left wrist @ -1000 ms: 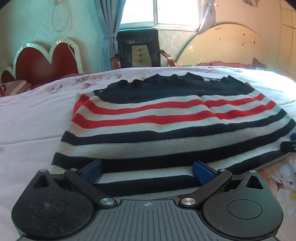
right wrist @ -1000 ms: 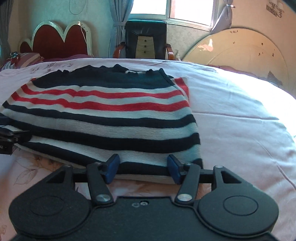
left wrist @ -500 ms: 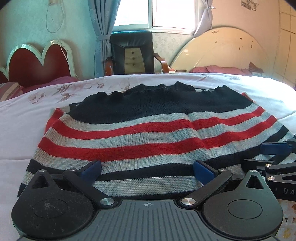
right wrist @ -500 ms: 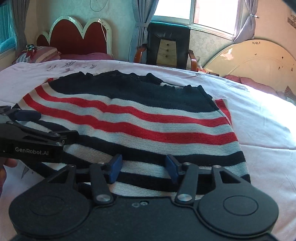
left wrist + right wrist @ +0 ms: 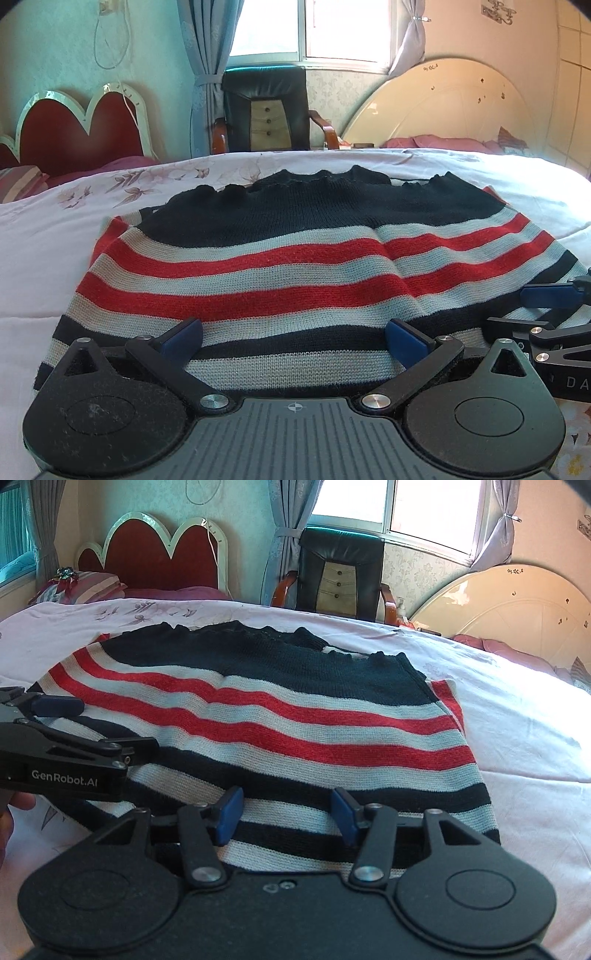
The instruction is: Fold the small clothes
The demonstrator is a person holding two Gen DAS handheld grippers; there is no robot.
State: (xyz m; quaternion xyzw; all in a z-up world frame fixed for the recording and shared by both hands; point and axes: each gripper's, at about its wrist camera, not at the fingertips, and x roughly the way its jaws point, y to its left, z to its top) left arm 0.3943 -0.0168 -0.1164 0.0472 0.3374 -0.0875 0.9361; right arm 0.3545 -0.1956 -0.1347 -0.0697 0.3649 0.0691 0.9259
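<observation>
You had both the left gripper (image 5: 293,338) and right gripper (image 5: 286,818) spread, pinching nothing, over the near hem of the striped sweater (image 5: 295,266) lying flat on the bed (image 5: 33,258); soft, floppy knit, probably best pinched at the hem corners.

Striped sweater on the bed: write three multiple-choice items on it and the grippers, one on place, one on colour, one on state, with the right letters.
1. Where does the sweater lie?
A. on the chair
B. flat on the bed
C. on the floor

2. Which stripe colours does it show besides dark navy?
A. red and pale grey-white
B. green and yellow
C. orange only

3. How do the left gripper and right gripper stand?
A. both open over its near part
B. both clamped on a sleeve
C. both lifting it clear

Answers: 1 B, it spreads over the floral sheet; 2 A, those bands cross its middle; 3 A, blue pads stand apart.
</observation>
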